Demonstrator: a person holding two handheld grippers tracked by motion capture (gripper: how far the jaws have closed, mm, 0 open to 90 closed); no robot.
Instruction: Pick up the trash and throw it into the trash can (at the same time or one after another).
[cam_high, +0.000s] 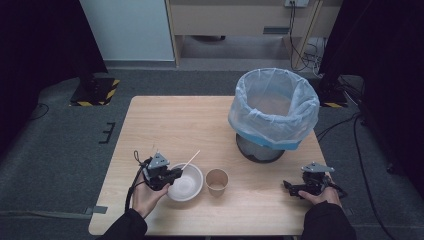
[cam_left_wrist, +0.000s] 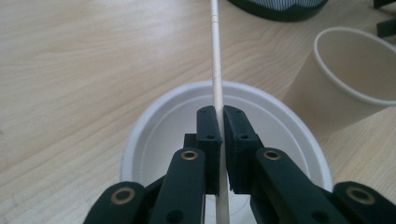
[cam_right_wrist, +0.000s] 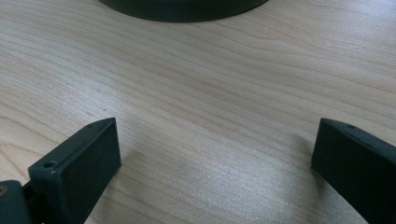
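— Two grippers on the table, yes? What is the left gripper (cam_left_wrist: 220, 122) doing?

— It sits over the near-left part of the wooden table (cam_high: 165, 120), above the white bowl (cam_high: 187, 184). Its jaws are pressed together on a thin wooden stick (cam_left_wrist: 216, 60), which runs between the pads and slants away to the far right, past the bowl's rim.

— Where does the bowl sit?

— Near the front edge, left of centre. Just to its right stands a brown paper cup (cam_high: 217, 181), close beside it but apart.

— And the right gripper (cam_right_wrist: 215, 154)?

— Near the right front edge, held low over bare wood, jaws spread wide with nothing between them.

— Anything else on the table?

— Only a dark bin with a pale plastic liner (cam_high: 273, 110), at the far right, well apart from the bowl
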